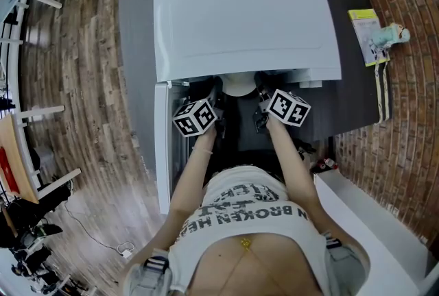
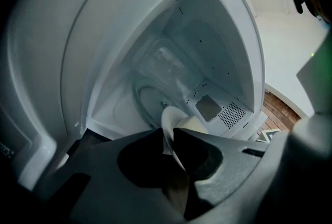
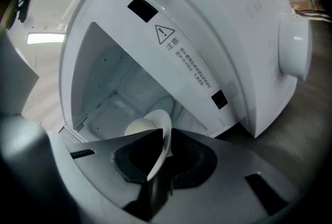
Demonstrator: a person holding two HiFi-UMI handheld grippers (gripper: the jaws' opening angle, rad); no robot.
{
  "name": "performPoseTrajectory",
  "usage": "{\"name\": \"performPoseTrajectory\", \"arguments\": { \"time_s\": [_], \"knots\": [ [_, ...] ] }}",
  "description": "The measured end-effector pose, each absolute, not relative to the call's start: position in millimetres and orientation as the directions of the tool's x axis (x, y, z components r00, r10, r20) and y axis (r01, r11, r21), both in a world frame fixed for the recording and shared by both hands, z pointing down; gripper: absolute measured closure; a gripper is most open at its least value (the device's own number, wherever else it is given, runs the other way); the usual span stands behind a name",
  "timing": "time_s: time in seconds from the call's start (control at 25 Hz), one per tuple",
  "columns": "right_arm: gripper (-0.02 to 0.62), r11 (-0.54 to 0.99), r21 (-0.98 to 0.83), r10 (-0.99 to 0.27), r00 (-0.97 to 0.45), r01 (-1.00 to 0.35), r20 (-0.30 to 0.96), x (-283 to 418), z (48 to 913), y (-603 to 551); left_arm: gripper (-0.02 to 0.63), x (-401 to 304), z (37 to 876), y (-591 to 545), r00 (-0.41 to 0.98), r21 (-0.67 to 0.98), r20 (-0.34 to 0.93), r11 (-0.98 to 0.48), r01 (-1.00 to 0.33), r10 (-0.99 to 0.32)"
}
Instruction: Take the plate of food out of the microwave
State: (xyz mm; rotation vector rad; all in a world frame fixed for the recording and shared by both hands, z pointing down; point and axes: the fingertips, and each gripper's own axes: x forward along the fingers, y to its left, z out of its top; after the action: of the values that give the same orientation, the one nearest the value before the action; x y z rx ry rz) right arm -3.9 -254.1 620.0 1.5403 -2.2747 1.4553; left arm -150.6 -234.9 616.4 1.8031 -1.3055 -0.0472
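Observation:
A white plate (image 1: 239, 86) with a pale round bun (image 2: 195, 124) on it sits at the mouth of the white microwave (image 1: 247, 20). The microwave door (image 1: 162, 144) hangs open at the left. My left gripper (image 1: 217, 93) is shut on the plate's left rim (image 2: 167, 123), with the rim pinched between its dark pads. My right gripper (image 1: 263, 93) is shut on the opposite rim (image 3: 162, 132). The right gripper view shows the bun (image 3: 139, 127) just beyond the jaws. Behind the plate, the glass turntable (image 2: 148, 97) lies on the floor of the lit cavity.
The microwave stands on a grey table (image 1: 137, 48). A yellow packet (image 1: 363, 33) and a small teal toy (image 1: 394, 34) lie at the table's right end. The control knob (image 3: 295, 47) is right of the cavity. A white bench (image 1: 370, 219) stands low right, over the brick floor.

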Motion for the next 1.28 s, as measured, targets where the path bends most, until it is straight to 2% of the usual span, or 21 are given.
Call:
{"name": "performPoseTrajectory", "arguments": {
  "time_s": [1.28],
  "knots": [
    [0.548, 0.017, -0.654, -0.735, -0.453, -0.756, 0.505, 10.5, 607.0, -192.1, 0.537, -138.3, 610.4, -177.5, 0.478, 0.665, 0.453, -0.071, -0.743, -0.753]
  ]
}}
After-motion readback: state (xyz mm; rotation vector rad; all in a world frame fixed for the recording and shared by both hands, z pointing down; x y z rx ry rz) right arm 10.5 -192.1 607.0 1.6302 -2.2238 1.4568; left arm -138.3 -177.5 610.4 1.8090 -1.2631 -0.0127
